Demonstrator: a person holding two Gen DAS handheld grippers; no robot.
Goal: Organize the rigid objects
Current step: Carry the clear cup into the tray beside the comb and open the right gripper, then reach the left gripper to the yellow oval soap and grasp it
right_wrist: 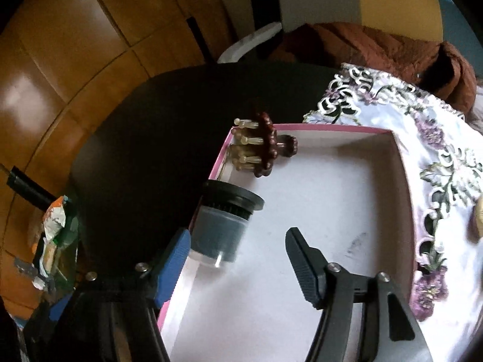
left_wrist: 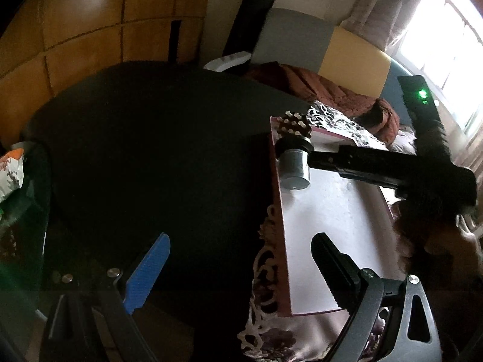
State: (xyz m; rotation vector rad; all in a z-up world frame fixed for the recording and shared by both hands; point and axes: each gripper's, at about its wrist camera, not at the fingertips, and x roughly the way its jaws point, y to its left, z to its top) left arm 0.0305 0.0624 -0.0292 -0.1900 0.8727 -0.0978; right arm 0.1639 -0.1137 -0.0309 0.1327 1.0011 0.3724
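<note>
On the dark round table (left_wrist: 145,150), a pink-rimmed box (right_wrist: 302,127) sits on lace cloth (right_wrist: 437,138).

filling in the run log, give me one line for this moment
left gripper: open, hovering | right gripper: open over pink-rimmed box | grey jar with black lid: lying in box, unheld | brown peg massager: in box corner

The left gripper (left_wrist: 241,271) had one bright blue ribbed finger pad (left_wrist: 148,274) and one black serrated finger (left_wrist: 332,268), mounted on dark grey metal linkages with round silver screws (left_wrist: 412,279) at the pivots. The right gripper (right_wrist: 238,262) matched it: a blue ribbed pad (right_wrist: 172,268), a black textured finger (right_wrist: 305,268), black arms with triangular cut-outs and silver screw heads. Its body carried a green light (left_wrist: 421,93).
</note>
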